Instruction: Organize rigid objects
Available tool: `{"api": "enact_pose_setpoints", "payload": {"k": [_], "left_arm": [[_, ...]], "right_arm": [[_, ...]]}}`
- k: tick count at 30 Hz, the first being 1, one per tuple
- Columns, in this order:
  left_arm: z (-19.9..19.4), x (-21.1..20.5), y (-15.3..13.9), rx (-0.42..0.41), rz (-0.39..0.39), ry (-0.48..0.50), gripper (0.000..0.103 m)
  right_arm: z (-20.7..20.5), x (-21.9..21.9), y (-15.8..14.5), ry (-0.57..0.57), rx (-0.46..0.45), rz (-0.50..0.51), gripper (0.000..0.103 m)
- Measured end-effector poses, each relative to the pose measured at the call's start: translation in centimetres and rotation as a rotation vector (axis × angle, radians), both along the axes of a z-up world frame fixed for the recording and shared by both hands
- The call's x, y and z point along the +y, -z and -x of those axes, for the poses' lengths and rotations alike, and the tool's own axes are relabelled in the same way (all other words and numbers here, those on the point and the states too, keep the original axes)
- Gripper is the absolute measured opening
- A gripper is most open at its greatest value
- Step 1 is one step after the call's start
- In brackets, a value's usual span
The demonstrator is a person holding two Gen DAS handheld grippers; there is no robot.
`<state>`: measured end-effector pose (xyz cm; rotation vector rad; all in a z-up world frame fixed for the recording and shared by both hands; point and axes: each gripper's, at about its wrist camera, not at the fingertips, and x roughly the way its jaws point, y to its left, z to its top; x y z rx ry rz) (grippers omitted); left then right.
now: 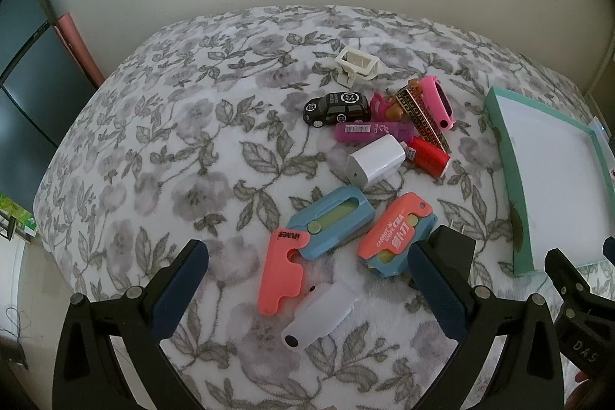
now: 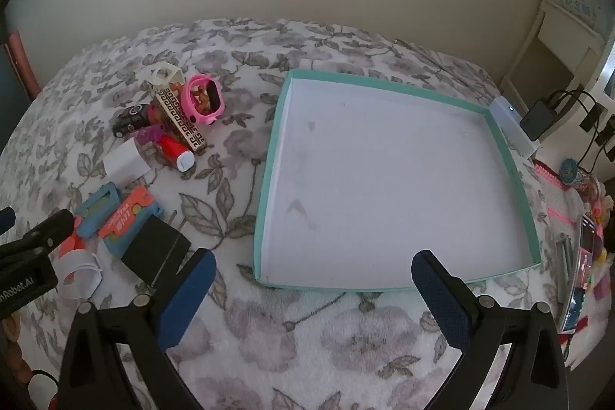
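Observation:
A pile of small rigid things lies on the floral blanket: a black toy car (image 1: 338, 106), a cream clip (image 1: 355, 64), a pink watch (image 1: 438, 102), a patterned bar (image 1: 423, 114), a red cylinder (image 1: 428, 156), a white charger (image 1: 376, 160), two toy carrot knives (image 1: 307, 237) (image 1: 396, 233), a translucent bottle (image 1: 319, 314) and a black plug block (image 2: 153, 248). My left gripper (image 1: 309, 250) hovers open above the knives and bottle, holding nothing. To the right sits an empty teal-rimmed tray (image 2: 265, 179). My right gripper (image 2: 315, 260) hangs open over the tray's near edge.
The blanket (image 2: 307, 333) covers a bed against a pale wall. A white shelf (image 2: 557, 37), a power bank with cables (image 2: 538, 120) and mixed clutter (image 2: 584, 218) stand at the right. A dark cabinet (image 1: 30, 83) is on the left.

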<state>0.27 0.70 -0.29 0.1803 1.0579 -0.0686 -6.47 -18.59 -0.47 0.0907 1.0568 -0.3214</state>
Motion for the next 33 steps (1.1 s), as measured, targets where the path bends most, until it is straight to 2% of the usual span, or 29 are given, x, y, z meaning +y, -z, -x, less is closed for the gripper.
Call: {"api": "enact_pose_setpoints", "payload": {"k": [33], "left_arm": [[0.22, -0.01, 0.23, 0.001, 0.002, 0.004, 0.103]], "right_arm": [[-0.06, 0.13, 0.33, -0.001, 0.005, 0.005, 0.103]]}}
